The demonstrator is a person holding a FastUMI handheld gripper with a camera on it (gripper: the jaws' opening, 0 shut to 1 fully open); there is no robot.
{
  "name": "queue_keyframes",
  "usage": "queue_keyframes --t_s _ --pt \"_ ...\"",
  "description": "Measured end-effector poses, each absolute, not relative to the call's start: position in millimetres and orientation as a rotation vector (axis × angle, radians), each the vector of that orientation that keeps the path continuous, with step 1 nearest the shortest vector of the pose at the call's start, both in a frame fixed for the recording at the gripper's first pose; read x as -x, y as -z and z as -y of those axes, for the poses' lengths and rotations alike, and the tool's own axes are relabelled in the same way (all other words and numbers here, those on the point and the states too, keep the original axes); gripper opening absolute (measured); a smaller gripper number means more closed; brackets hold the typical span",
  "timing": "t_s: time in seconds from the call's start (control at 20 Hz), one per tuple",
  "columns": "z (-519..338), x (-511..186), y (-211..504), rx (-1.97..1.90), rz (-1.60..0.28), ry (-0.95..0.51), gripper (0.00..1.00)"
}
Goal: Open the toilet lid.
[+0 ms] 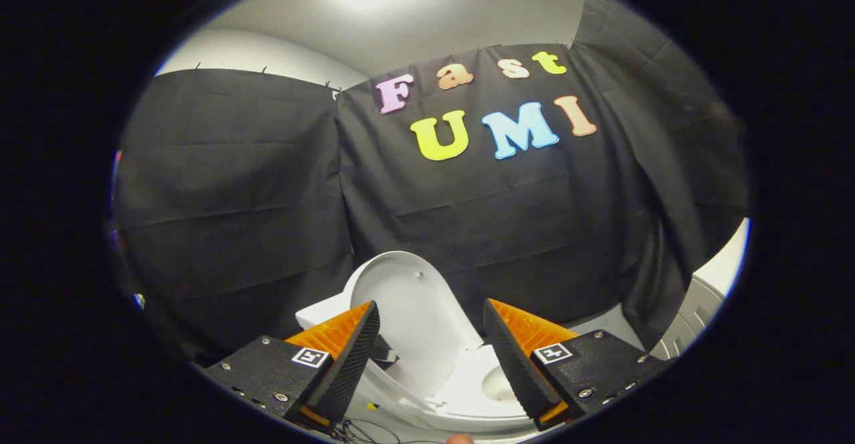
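The white toilet lid stands raised, nearly upright, leaning back toward the black cloth wall. Its inner face shows just beyond and between my fingers. Below it lie the white seat and bowl, the bowl's hollow visible near the right finger. My gripper is open, its orange-backed, black-ribbed fingers spread wide with nothing pressed between them. The left finger's tip overlaps the lid's left edge in the picture; I cannot tell whether it touches.
The white tank sits behind the lid at the left. Black cloth walls close in behind and on both sides. A pale ribbed object stands at the far right. Thin cables run under the fingers.
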State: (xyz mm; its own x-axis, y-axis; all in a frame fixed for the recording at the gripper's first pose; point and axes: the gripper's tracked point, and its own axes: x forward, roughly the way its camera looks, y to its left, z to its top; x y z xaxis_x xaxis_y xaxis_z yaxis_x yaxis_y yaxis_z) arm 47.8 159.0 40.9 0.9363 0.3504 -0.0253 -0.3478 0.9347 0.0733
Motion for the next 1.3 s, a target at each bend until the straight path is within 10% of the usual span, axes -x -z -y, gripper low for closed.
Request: queue_keyframes --t_s 1.3 --pt "-24 -15 -82 0.04 0.124 -0.121 0.95"
